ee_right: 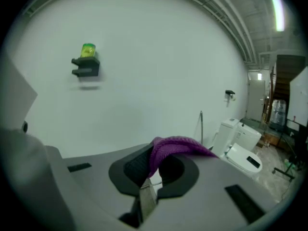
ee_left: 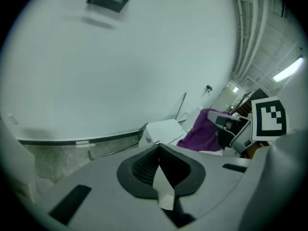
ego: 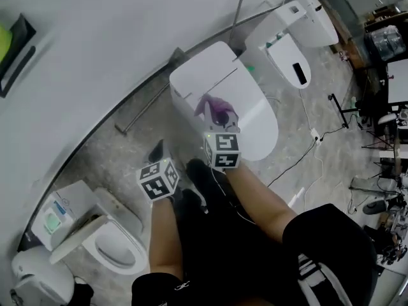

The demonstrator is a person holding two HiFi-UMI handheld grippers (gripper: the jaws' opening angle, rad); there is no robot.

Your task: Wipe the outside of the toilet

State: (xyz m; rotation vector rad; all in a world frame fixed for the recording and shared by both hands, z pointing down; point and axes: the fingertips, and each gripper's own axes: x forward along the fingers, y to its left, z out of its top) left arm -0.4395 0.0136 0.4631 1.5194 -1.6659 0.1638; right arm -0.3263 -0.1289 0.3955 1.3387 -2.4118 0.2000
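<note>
Cloth (ee_right: 174,149) pinched in right tongs (ee_right: 153,173), over toilet (ego: 258,116).

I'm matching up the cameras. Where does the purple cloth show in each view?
Head view: purple cloth at centre, over the toilet lid.
Left gripper view: right of centre.
Right gripper view: lower centre, pinched in the right gripper.
Shared landmark: the thin metal pipe.
</note>
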